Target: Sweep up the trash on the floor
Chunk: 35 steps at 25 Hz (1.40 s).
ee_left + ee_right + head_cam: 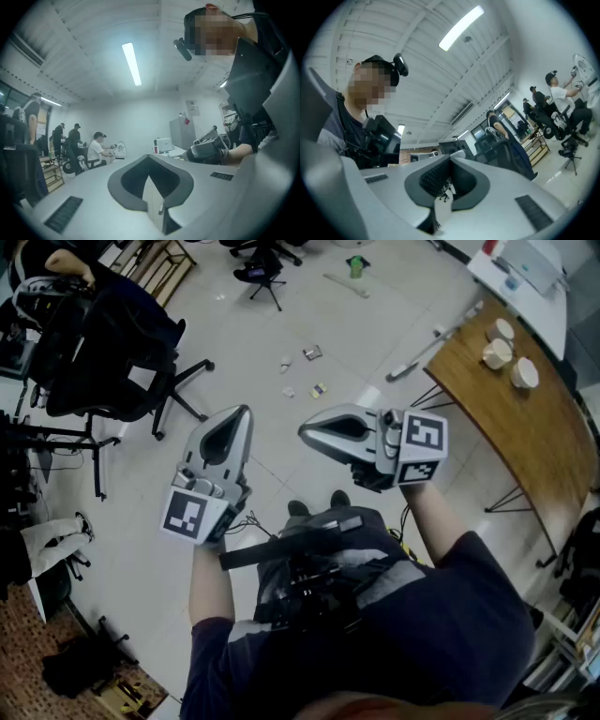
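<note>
Several small scraps of trash [314, 353] lie scattered on the pale floor, some way in front of me. A long-handled tool [434, 340], possibly a broom, lies on the floor by the wooden table's corner. I hold both grippers at chest height, far above the trash. My left gripper [246, 412] is shut with nothing in it and points forward. My right gripper [304, 433] is also shut and empty, and it points left toward the other one. In the left gripper view the jaws [149, 161] meet, with the right gripper [211, 147] beyond them. The right gripper view shows its jaws [450, 163] closed.
A black office chair [103, 348] stands at the left. At the right is a wooden table [511, 427] carrying pale rolls [499, 351]. A tripod stand [265, 279], a green object [356, 266] and a thin stick [345, 284] sit farther off. People [96, 149] work at distant desks.
</note>
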Tool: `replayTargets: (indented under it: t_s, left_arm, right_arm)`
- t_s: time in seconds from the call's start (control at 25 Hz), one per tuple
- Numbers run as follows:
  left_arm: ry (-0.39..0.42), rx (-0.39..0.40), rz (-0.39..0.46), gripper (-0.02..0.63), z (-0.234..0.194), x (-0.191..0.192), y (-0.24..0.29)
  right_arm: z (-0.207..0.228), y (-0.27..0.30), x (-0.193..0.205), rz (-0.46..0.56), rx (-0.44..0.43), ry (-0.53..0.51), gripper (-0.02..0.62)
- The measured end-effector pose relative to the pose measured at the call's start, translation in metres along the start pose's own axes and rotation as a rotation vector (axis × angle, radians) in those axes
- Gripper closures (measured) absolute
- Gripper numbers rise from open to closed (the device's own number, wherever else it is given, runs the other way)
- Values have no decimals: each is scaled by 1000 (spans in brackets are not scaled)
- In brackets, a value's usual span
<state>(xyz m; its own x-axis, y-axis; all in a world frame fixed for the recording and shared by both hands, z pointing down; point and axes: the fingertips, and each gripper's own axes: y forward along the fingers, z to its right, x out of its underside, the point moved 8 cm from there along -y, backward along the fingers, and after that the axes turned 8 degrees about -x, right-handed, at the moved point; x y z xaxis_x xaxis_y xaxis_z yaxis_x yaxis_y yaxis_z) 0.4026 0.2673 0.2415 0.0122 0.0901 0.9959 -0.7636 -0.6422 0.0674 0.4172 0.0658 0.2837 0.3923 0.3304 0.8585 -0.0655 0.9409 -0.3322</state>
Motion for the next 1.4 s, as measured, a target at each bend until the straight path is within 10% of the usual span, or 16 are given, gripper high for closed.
replayTargets:
  t_s: [0.48, 0.84, 1.4]
  left_arm:
    - [-41, 223, 88, 606, -52, 4, 117]
    - [-74, 392, 108, 606, -175, 24, 188]
    - [-33, 614, 112, 606, -186, 19, 314]
  right_arm:
    - [95, 10, -40, 103, 43, 58, 566]
    - [182, 19, -79, 244, 650, -113, 565]
    - [211, -52, -122, 176, 1161, -268, 568]
